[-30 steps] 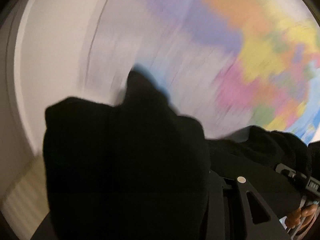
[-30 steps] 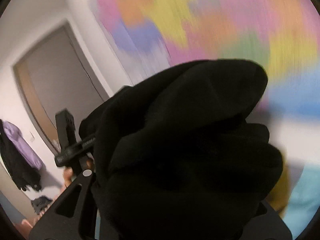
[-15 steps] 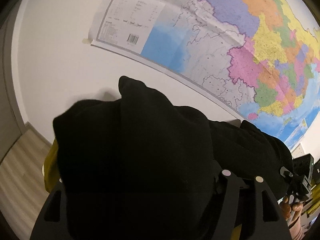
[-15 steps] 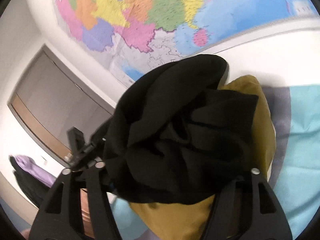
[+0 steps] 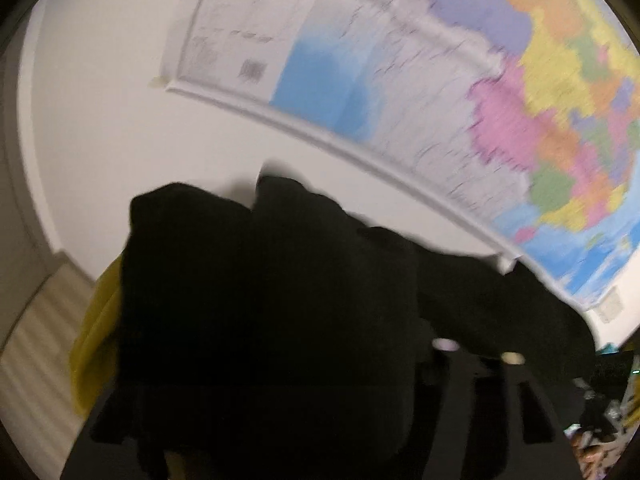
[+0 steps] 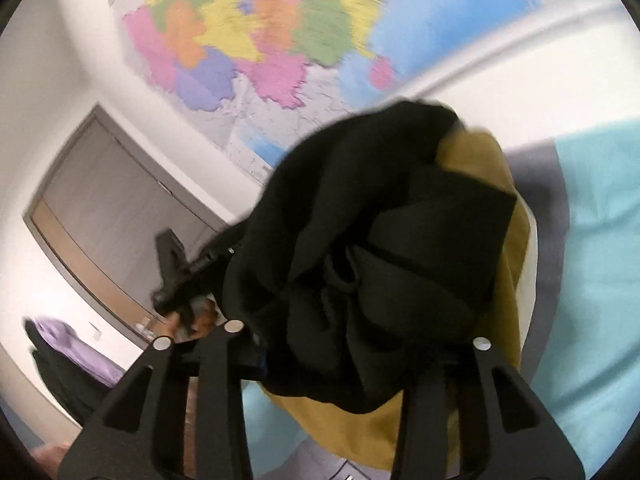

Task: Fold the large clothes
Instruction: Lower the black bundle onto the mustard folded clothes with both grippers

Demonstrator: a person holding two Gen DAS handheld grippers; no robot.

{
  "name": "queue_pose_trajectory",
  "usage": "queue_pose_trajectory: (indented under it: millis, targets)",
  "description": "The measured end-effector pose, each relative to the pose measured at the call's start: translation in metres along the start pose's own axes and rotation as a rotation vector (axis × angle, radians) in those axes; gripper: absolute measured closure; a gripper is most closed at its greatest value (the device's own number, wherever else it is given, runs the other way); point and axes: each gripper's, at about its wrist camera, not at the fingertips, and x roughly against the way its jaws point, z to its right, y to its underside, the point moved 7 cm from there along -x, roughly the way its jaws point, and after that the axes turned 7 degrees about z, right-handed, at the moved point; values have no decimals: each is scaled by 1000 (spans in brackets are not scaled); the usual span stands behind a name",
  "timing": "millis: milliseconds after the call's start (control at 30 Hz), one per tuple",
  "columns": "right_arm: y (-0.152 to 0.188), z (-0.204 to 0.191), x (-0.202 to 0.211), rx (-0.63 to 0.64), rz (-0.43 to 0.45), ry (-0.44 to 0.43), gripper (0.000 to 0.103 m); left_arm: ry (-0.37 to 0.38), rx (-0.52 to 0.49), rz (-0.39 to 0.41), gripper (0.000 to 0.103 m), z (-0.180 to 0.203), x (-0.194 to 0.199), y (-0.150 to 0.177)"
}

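Item one, left wrist view: we record a black garment (image 5: 272,320) bunched over the left gripper (image 5: 280,392), filling the lower centre and spreading toward the lower right of the frame. The cloth covers the fingers, so we cannot tell whether they are spread or pressed together. A mustard-yellow lining (image 5: 94,344) shows at the garment's left edge. Behind it, across the upper right, we note a coloured wall map (image 5: 500,92) on a white wall (image 5: 100,120); the frame is motion-blurred. A strip of pale floor (image 5: 36,344) sits at the lower left.

Item two, right wrist view: the same black garment (image 6: 360,264) is heaped in the centre over the right gripper (image 6: 352,340), with the yellow lining (image 6: 508,240) showing along its right side and beneath it. We see the black finger arms (image 6: 496,400) rising from the lower edge into the cloth; their tips are buried, so we cannot tell how they are set. Left of centre, the other gripper (image 6: 176,276) appears with a hand (image 6: 188,322) under it. We also list the map (image 6: 260,32) at the top, a grey door (image 6: 104,216) at the left, a turquoise sheet (image 6: 600,272) at the right, and purple and dark clothes (image 6: 60,344) hanging at the lower left.
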Motion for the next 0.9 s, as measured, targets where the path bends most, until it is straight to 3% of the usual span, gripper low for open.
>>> queue_pose_trajectory:
  millis: [67, 333, 400, 900]
  targets:
    - [0, -2, 0, 13, 3, 23, 56, -29, -37, 11, 29, 1, 5, 1]
    - [-4, -8, -7, 55, -34, 92, 52, -178, -170, 55, 29, 18, 30, -6]
    - [-1, -6, 1, 64, -35, 110, 44, -200, -182, 62, 29, 21, 35, -7]
    - [-7, -23, 27, 254, -67, 269, 36, -249, -235, 105, 25, 27, 67, -5]
